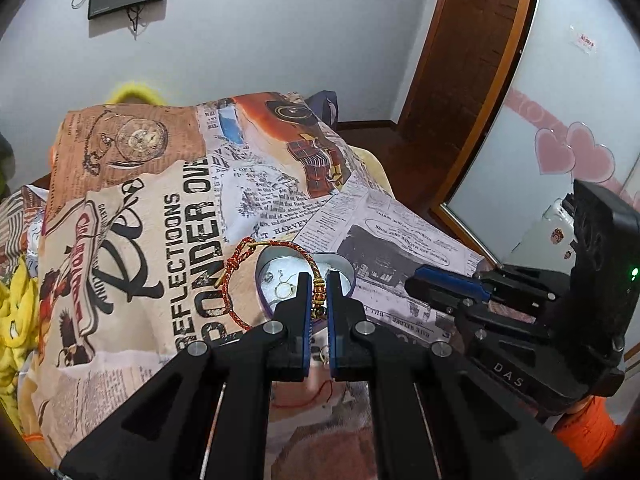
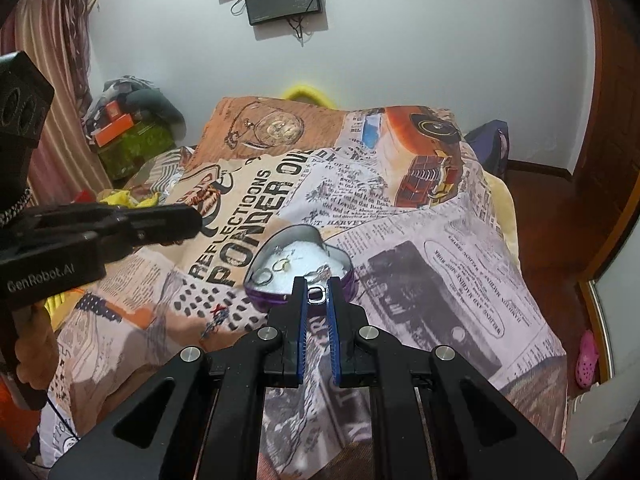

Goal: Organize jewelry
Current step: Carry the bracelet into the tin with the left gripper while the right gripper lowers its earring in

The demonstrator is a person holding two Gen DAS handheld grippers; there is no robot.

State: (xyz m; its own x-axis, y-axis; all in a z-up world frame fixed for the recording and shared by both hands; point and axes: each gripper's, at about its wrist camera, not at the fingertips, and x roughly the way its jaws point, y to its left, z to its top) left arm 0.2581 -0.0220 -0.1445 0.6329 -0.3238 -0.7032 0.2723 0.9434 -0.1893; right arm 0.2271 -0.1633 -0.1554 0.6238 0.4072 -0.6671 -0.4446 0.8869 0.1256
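Note:
A heart-shaped tin [image 1: 347, 270] with a purple wall [image 2: 264, 300] lies open on the printed bedspread; several rings [image 2: 280, 265] rest on its white lining. My left gripper [image 1: 319, 294] is shut on the beaded part of a red-and-gold braided bracelet [image 1: 244, 250], whose loop hangs out to the left over the tin's near edge. My right gripper [image 2: 318, 294] is shut on a small silver ring [image 2: 317, 294] just in front of the tin. Each gripper also shows in the other's view: the right gripper [image 1: 414, 280] to the right of the tin, the left gripper [image 2: 196, 222] to its left.
A newspaper-print bedspread [image 2: 440, 272] covers the bed. A small blue-and-red trinket [image 2: 216, 320] lies on it near the tin, as does a gold ring [image 1: 324, 354]. Yellow plush [image 1: 16, 320] sits left, boxes [image 2: 120, 128] far left, a mirrored door [image 1: 540, 120] right.

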